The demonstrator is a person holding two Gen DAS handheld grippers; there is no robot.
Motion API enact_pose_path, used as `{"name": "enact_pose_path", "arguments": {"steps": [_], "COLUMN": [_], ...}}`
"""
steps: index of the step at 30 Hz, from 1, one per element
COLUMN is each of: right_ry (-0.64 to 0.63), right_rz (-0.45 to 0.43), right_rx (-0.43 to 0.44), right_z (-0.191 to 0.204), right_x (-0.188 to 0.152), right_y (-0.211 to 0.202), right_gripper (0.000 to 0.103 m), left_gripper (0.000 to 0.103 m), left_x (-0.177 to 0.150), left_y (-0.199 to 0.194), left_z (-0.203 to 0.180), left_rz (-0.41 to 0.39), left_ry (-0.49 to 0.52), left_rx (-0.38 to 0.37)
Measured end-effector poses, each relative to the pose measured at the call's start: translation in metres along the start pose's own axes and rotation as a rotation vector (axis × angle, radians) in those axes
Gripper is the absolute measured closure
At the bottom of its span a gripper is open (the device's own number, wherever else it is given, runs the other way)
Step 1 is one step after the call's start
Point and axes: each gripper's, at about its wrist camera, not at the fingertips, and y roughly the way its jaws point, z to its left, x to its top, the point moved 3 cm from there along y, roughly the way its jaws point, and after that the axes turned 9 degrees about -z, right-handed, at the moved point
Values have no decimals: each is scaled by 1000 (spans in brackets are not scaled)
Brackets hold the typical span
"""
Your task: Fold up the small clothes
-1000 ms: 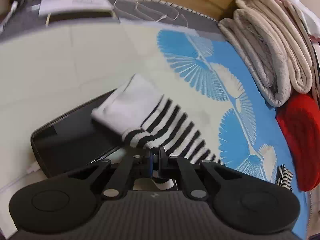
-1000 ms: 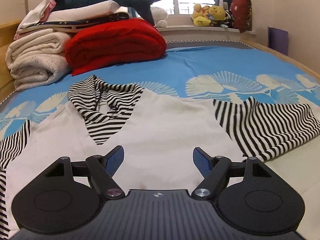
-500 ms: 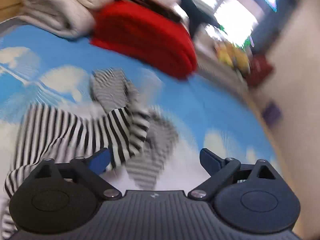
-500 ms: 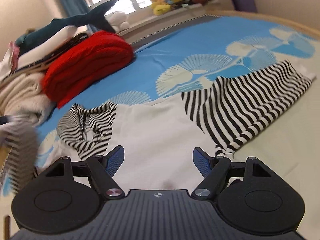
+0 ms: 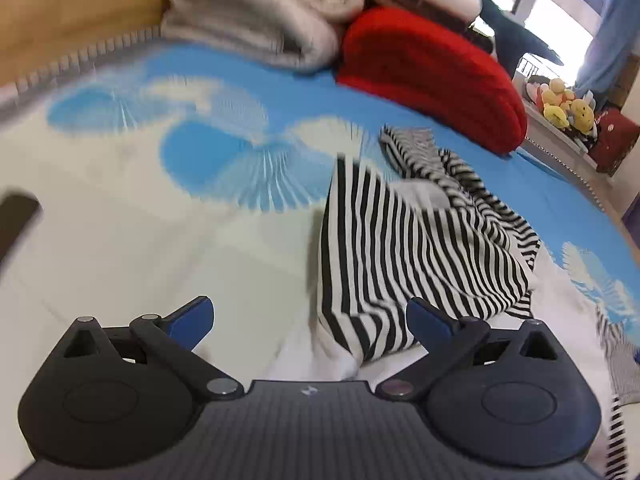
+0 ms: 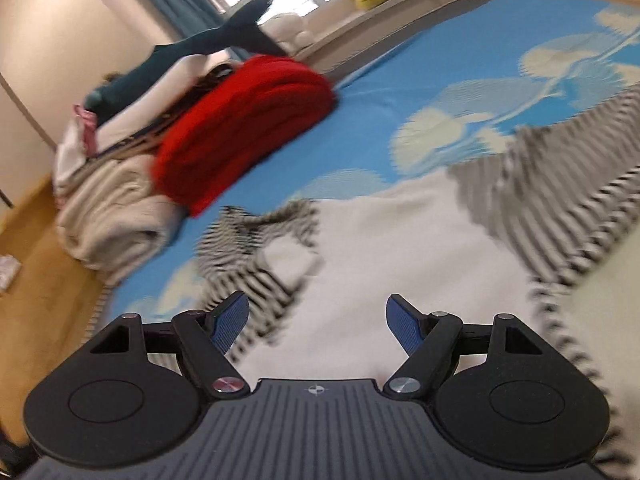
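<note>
Lying across a wide bed: a blue bedsheet [image 5: 304, 108] with big pale fan shapes, smooth and flat. Sitting at the far edge of the bedsheet, all close together: a fat red knitted blanket [image 5: 432, 76], soft and rounded; a roll of cream blankets [image 5: 256, 28], thick and fuzzy; a dark teal shark plushie [image 6: 216, 36] on top of the pile. Glowing behind them, a bright window with yellow stuffed toys [image 5: 568, 110] on the sill.

Resting near the middle of the bedsheet: the small white top [image 6: 400, 256], soft and thin, with black-and-white striped sleeves and a striped collar. Looking only just begun, this fold. Lying over the white body already: one striped sleeve [image 5: 400, 256], a bit crumpled and puffed up. Spreading out flat on the other side of the top, not yet folded: the other striped sleeve [image 6: 568, 216]. Still waiting: folding that sleeve in, smoothing the lumps, then folding the body.

Opening wide right now, just above the near edge of the folded sleeve: the left gripper [image 5: 310, 320], with striped cloth showing between its blue pads but not pinched by them. Hovering over the white body of the top: the right gripper [image 6: 316, 320], spread apart and holding nothing.
</note>
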Motion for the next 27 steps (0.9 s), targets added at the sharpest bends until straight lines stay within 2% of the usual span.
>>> {"name": "enact_pose_path", "arguments": {"steps": [3, 8, 10, 14, 15, 16, 17, 19, 24, 27], "right_ry": [-24, -33, -23, -76, -114, -167, -192, -160, -212, -230], "right_rz": [43, 149, 174, 212, 200, 180, 183, 172, 97, 62], "right_rx": [37, -65, -102, -192, -213, -232, -242, -230, -139, -146], "right_z": [22, 38, 39, 39, 42, 47, 51, 57, 99, 104], "right_x": [16, 15, 6, -16, -19, -20, -20, -13, 16, 30], "right_y": [55, 169, 198, 229, 230, 229, 227, 214, 157, 122], "right_gripper": [25, 25, 26, 28, 33, 68, 98, 100, 100, 101], "left_gripper": [1, 1, 1, 1, 1, 1, 1, 1, 1, 1], "left_x": [1, 12, 9, 2, 0, -2, -4, -7, -17, -21], "left_y": [20, 29, 37, 43, 43, 44, 44, 45, 50, 53], "left_z": [-2, -8, -11, -17, -19, -21, -23, -27, -34, -33], "left_rz": [77, 81, 114, 161, 160, 159, 162, 167, 187, 198], "left_ry": [-51, -91, -106, -39, -22, -10, 1, 25, 121, 158], "left_rx": [-62, -64, -55, -16, -16, -16, -14, -6, 50, 86]}}
